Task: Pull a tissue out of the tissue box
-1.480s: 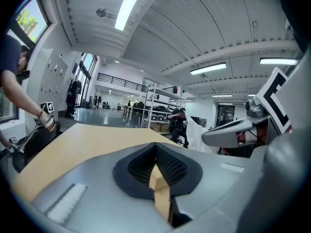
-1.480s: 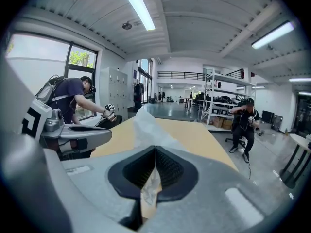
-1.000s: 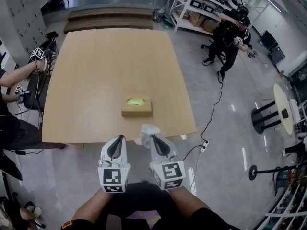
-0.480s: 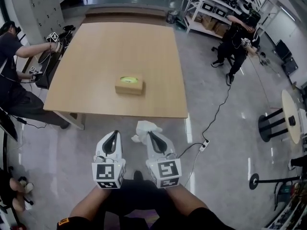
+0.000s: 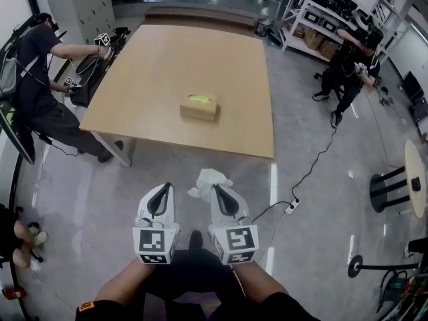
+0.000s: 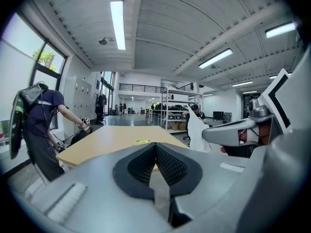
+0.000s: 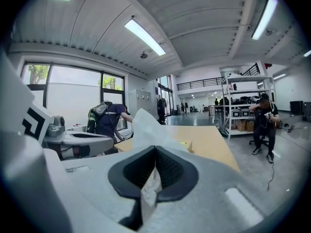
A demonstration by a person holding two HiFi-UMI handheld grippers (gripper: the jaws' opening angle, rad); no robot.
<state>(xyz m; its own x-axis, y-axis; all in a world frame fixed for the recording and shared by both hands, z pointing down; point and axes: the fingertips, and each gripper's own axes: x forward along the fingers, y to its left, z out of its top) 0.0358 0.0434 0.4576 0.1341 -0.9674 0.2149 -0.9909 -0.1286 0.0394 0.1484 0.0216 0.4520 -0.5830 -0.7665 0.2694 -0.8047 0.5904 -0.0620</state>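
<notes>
- The right gripper's [image 7: 154,150] jaws were clamped tight together on a crumpled white paper tissue [image 7: 144,123]. A bit of it was squeezed in the gap between the dark ribbed pads, and the rest puffed up and out past the tips.
- The left gripper's [image 6: 155,147] jaws were closed too, with nothing between them. It sat just beside the right one, not touching the tissue.
- From the head view, both grippers hung over the glossy grey floor [image 5: 100,192], well clear of the light wooden table [image 5: 167,65].
- The small tan cardboard tissue box with the yellow-green top opening [image 5: 198,107] sat alone on the table near its front edge, well apart from the tissue. So the pull looked done to me: the sheet was fully free of the box.
- I couldn't tell if a fresh tissue was poking out of the opening, too small to see.
- What could go wrong:
  - The grip looked like it was only on one bunched bit of a very thin sheet. A quick swing or a slightly loosened squeeze could let it slide out and drop on the floor.
  - If the left gripper grabbed the loose end and tugged, it'd probably tear.
  - There was also a black cable and a white power strip [image 5: 291,206] on the floor just to the right, an easy trip hazard for the person holding the grippers.
</notes>
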